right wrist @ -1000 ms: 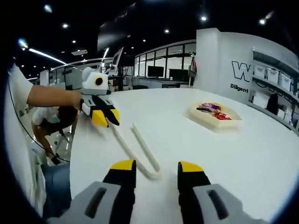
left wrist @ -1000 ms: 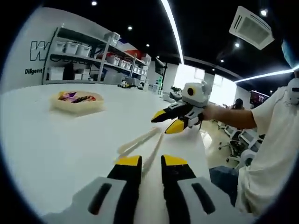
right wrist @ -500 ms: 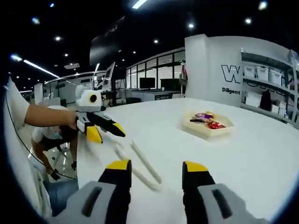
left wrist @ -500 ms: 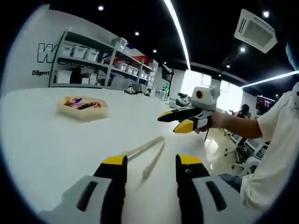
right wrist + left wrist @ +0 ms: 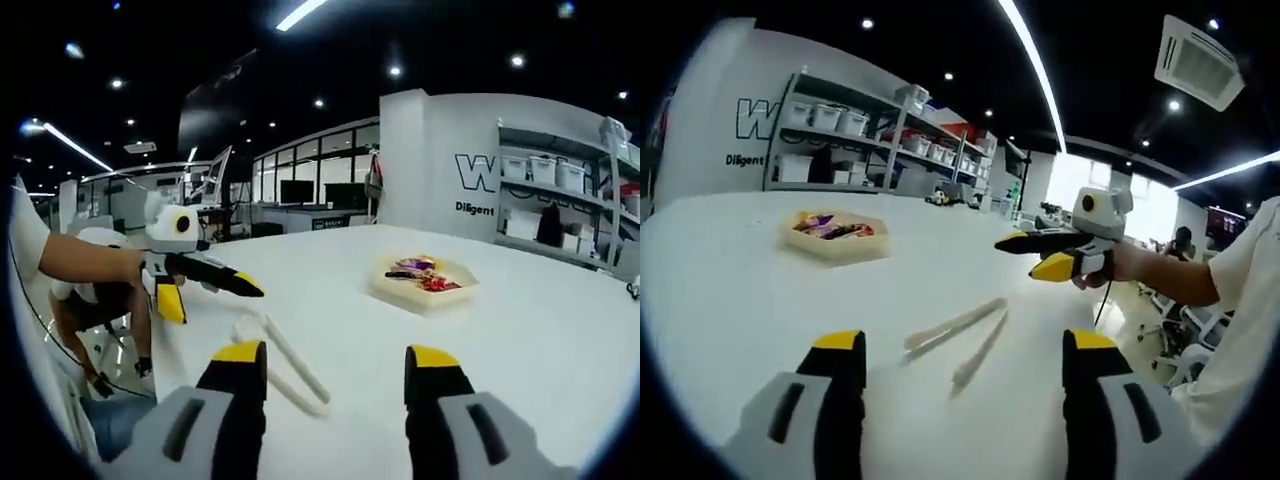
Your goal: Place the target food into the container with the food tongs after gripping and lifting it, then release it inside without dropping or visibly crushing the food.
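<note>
Pale plastic food tongs [image 5: 960, 338] lie flat on the white table [image 5: 730, 300], just ahead of my left gripper [image 5: 965, 345], whose jaws stand wide open and hold nothing. A shallow beige container [image 5: 837, 240] with colourful wrapped food [image 5: 830, 226] sits further back on the left. My right gripper [image 5: 1030, 255] hovers open above the table to the right of the tongs. In the right gripper view the tongs [image 5: 285, 360] lie in front of the open, bare right gripper [image 5: 336, 355], the container [image 5: 422, 285] is beyond on the right, and the left gripper [image 5: 210, 297] is on the left.
Metal shelves with white bins [image 5: 840, 125] line the wall behind the table. A person's arm and white shirt [image 5: 1240, 300] are at the table's near edge. Office desks and chairs [image 5: 1160, 320] stand beyond that edge.
Both grippers have opened wider, the left from almost shut to wide apart. Both have drawn back a little from the tongs, which have stayed on the table.
</note>
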`<state>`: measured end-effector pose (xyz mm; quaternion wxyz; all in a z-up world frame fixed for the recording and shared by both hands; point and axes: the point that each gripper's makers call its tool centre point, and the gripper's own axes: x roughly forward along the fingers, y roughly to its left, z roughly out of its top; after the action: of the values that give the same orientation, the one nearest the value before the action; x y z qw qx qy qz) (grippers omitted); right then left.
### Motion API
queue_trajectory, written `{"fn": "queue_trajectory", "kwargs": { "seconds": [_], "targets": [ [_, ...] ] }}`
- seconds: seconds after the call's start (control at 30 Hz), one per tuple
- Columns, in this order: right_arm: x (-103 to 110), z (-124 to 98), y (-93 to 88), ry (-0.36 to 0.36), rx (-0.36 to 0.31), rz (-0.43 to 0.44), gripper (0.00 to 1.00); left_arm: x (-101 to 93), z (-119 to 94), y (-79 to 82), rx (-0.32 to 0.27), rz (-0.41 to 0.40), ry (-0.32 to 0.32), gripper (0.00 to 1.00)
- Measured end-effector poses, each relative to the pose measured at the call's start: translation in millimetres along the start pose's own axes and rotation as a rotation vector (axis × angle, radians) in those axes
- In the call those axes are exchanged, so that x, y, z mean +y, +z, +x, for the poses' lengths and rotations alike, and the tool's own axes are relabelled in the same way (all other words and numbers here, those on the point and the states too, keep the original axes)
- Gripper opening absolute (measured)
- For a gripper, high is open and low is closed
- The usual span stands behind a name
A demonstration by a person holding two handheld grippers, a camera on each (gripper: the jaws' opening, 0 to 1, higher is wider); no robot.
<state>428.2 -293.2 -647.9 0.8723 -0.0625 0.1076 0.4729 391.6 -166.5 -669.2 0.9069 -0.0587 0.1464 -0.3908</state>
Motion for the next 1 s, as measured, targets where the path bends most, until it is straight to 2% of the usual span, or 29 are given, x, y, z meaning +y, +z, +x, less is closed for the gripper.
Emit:
{"fn": "queue_trajectory", "kwargs": {
  "seconds": [0.1, 0.27, 0.47, 0.7, 1.0],
  "targets": [
    [2.7, -0.6, 3.0, 0.002, -0.023, 0.026, 0.57, 3.7, 0.0, 3.8, -0.025, 0.006, 0.03, 0.95],
    [4.0, 1.1, 8.1, -0.013, -0.055, -0.018, 0.7, 4.5, -0.6, 6.4, -0.045, 0.005, 0.044, 0.99],
    [5.1, 0.5, 9.1, -0.015, -0.049, -0.019, 0.76, 13.3, -4.1, 7.7, -0.055, 0.013, 0.078, 0.99],
    [4.8, 0.5, 8.9, -0.027, -0.057, 0.027, 0.97, 17.5, -8.1, 6.7, -0.071, 0.03, 0.102, 0.99],
    [8.8, -0.8, 7.9, -0.027, -0.044, 0.025, 0.99, 29.4, -14.0, 5.8, -0.077, 0.019, 0.168, 0.99]
  ]
}}
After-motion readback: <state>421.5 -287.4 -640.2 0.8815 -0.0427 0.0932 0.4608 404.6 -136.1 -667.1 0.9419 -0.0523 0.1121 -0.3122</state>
